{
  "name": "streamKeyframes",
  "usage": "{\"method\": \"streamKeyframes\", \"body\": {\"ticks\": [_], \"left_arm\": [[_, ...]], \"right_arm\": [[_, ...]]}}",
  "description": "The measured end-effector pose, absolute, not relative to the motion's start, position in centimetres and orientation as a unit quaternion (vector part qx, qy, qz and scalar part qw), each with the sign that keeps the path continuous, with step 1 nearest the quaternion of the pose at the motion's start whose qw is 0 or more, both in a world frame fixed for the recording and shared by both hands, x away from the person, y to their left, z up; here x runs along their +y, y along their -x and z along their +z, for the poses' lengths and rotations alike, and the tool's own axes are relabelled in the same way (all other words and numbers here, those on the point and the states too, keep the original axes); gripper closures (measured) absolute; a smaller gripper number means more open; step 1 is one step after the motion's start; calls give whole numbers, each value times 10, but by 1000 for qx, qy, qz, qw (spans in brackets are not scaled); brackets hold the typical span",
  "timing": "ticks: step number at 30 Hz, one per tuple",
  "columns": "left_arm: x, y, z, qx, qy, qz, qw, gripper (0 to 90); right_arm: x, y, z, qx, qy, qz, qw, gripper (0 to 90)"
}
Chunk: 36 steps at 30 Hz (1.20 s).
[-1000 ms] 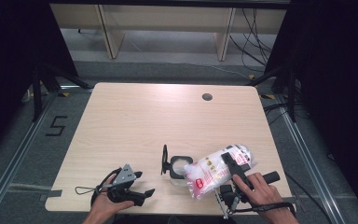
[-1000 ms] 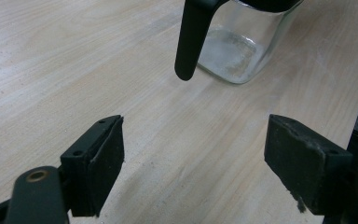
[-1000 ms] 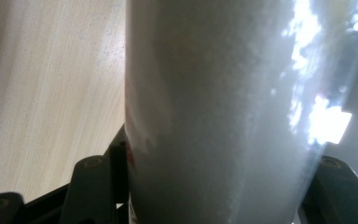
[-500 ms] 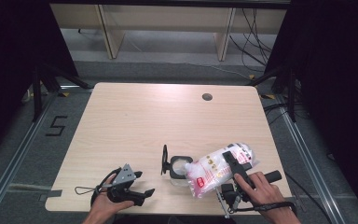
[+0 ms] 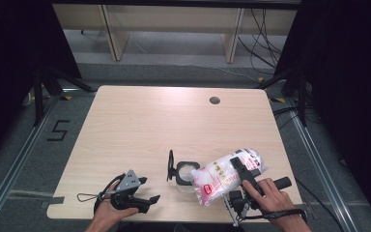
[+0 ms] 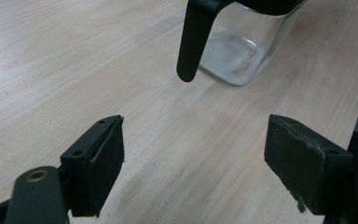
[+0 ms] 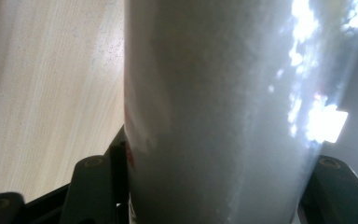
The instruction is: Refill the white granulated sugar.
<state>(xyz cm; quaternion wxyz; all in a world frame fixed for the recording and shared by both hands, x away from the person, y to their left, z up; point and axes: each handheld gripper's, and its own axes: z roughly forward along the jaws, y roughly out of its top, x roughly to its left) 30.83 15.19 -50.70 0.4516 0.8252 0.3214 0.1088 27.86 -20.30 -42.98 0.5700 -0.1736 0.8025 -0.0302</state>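
Note:
A clear glass jar (image 5: 186, 175) with a black hinged lid (image 5: 170, 165) flipped open stands near the table's front edge. Over its mouth tilts a clear plastic bag of white grains (image 5: 224, 175) with red print, its low end at the jar. My right gripper (image 5: 244, 175) is shut on the bag; in the right gripper view the bag (image 7: 214, 112) sits between both jaws. My left gripper (image 5: 149, 200) rests open on the table at the front left, nothing between its pads (image 6: 105, 163). Ahead of it are the jar (image 6: 242, 51) and the lid's hanging black tab (image 6: 193, 39).
The light wooden table (image 5: 140, 125) has a round cable hole (image 5: 215, 100) at the back right. Loose cables and shelf legs lie on the floor beyond the far edge. Metal rails run along both sides of the table.

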Motion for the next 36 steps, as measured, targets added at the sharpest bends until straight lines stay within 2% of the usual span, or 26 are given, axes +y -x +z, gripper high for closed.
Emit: {"method": "streamKeyframes", "body": {"ticks": [23,31,33,36], "left_arm": [[151,-309,-508,322,-822,109,457,196],[152,-309,-508,320,-820,109,462,196],[152,-309,-507,321,-822,107,459,196],[153,-309,-506,319,-824,110,455,196]], "right_arm": [[-196,-284,-426,789,204,-22,579,432],[-202,-281,-426,801,164,-29,575,432],[-200,-285,-423,786,209,-29,581,432],[-200,-284,-423,787,206,-23,581,432]]}}
